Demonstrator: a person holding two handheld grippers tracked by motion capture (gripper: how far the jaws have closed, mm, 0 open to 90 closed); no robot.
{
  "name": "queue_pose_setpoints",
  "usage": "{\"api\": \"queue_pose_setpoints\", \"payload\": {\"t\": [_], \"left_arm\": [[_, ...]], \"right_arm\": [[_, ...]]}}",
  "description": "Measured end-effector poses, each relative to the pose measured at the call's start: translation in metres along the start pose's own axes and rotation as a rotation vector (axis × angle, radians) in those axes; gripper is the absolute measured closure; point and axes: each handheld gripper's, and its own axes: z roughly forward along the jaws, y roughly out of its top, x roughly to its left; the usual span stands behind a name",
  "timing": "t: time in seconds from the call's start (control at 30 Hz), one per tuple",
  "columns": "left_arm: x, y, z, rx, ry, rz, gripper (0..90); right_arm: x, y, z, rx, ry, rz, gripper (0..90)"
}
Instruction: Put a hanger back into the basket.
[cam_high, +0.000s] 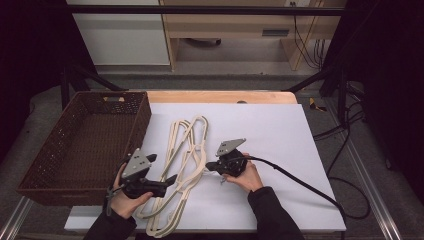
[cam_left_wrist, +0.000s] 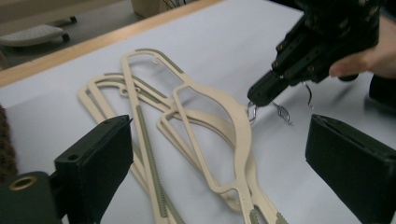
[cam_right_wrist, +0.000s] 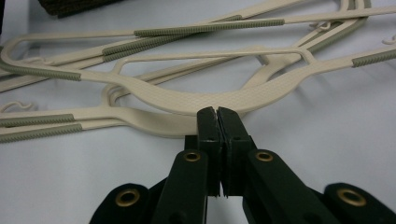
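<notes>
From the high view, cream plastic coat hangers (cam_high: 185, 160) lie stacked mid-table, right of the brown woven basket (cam_high: 85, 145).

Left gripper view: the left gripper (cam_left_wrist: 219, 163) hovers spread wide over them.

Right gripper view: the right gripper (cam_right_wrist: 217, 114), low and level, is clenched on a metal hook; lifting could drag the tangled stack.

basket (cam_high: 85, 145) blocks left, right side free

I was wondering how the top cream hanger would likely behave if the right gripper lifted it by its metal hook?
The top hanger looks like thin open-framed plastic, so it is probably light and fairly stiff. Held at the hook by the right gripper, it would likely swing. It lies crossed over other hangers, so it may snag and drag them.
</notes>
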Motion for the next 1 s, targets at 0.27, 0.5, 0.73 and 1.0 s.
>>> {"api": "queue_pose_setpoints", "payload": {"t": [0.27, 0.5, 0.73, 1.0], "left_arm": [[-0.017, 0.002, 0.049, 0.118, -0.026, 0.062, 16.5], [-0.024, 0.002, 0.073, 0.19, -0.026, 0.084, 31.3], [-0.032, -0.003, 0.094, 0.242, -0.035, 0.1, 46.6], [-0.033, -0.004, 0.098, 0.27, -0.007, 0.113, 64.1]], "right_arm": [[0.001, 0.002, -0.004, 0.0, -0.007, 0.001, 88.9], [0.003, 0.006, -0.011, -0.011, -0.016, -0.003, 88.9], [0.004, 0.008, -0.014, -0.01, -0.022, -0.002, 89.0], [0.011, 0.013, -0.015, -0.004, -0.027, -0.023, 88.9]]}}
